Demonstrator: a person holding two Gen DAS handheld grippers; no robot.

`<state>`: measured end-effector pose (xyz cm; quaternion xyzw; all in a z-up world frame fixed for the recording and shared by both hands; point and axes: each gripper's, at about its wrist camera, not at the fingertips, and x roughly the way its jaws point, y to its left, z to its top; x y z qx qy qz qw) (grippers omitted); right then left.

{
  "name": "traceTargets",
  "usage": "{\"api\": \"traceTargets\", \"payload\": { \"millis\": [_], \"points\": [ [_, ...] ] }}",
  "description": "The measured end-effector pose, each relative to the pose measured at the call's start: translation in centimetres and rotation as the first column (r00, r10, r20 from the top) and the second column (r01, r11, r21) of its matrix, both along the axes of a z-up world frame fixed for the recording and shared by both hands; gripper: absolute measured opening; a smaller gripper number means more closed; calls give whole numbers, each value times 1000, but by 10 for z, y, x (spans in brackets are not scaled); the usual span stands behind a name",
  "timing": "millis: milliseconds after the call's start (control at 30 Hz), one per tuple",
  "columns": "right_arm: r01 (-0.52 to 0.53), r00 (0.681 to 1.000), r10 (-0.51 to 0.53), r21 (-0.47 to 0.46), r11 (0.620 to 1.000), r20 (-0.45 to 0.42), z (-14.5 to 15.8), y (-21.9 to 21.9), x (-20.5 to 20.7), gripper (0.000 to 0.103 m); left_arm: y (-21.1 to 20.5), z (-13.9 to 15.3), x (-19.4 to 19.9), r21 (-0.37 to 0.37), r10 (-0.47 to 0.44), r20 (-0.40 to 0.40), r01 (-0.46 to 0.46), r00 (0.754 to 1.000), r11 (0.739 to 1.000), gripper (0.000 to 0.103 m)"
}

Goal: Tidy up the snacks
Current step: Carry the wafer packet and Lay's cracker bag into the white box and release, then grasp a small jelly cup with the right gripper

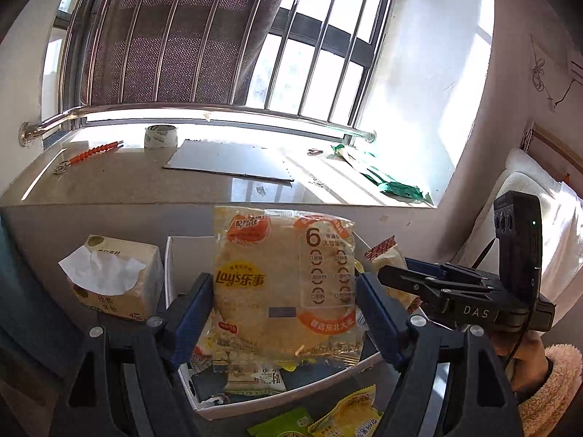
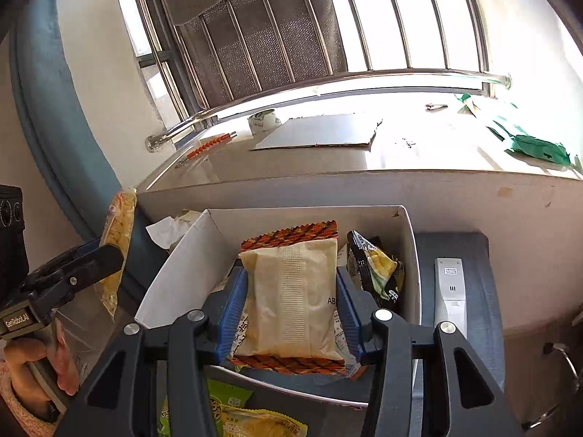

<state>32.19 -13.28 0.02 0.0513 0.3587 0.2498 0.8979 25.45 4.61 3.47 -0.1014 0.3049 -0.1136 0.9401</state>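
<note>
The left hand-held gripper [image 1: 284, 304] is clamped on a Lay's rice-cracker bag [image 1: 284, 284], its blue pads pressing the bag's two long sides. The bag stands upright, long axis vertical, printed face toward the camera, and hangs above the white box [image 1: 171, 255] without resting in it.

The right hand-held gripper [image 2: 291, 306] grips a cream snack packet [image 2: 291, 291] with orange zigzag end seals. Its long axis runs away from the gripper toward the box's far wall, back seam up, and it sits over the middle of the box [image 2: 182, 266]. A black-and-yellow packet [image 2: 371, 266] lies crumpled inside the box against its right wall, just beside the held packet. To the left of the held packet the box floor shows bare up to the left wall.

Outside the box, beyond its near rim, lie a green packet [image 2: 226, 397] and a yellow packet [image 2: 262, 426]. A white remote [image 2: 450, 291] lies on the grey desk [image 2: 484, 291] just past the box's right wall, parallel to it. A tissue pack [image 1: 116, 276] stands left of the box.
</note>
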Motion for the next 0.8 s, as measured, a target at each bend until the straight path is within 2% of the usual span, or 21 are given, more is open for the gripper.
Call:
{"api": "traceTargets", "payload": {
  "millis": [33,67,167,267,400,600,800],
  "points": [
    [5,1000,-5,2,1000,-10,-2,0,4,99,2,-5,3,-5,16,-17,-16,1000,1000,103],
    [11,1000,-11,6,1000,-14,-4,-2,6,103,5,-9,4,-8,31,-26,-31,999,999,103],
    [41,999,-40,36,999,-5,-7,-16,-2,103,13,-17,-2,13,64,-36,-64,997,998,103],
    [41,999,-41,24,999,11,-6,-23,-14,103,19,-23,-9,20,82,-43,-82,996,996,103],
    [14,1000,-15,35,999,26,3,-27,-35,103,23,-19,-27,40,94,-15,-94,995,995,103],
    [-83,994,79,54,995,74,14,-30,-88,103,17,-13,-82,61,55,52,-58,997,996,103],
    [-158,985,153,50,986,85,-2,-34,-154,103,3,-29,-146,99,25,65,-32,998,995,103]
  ]
}}
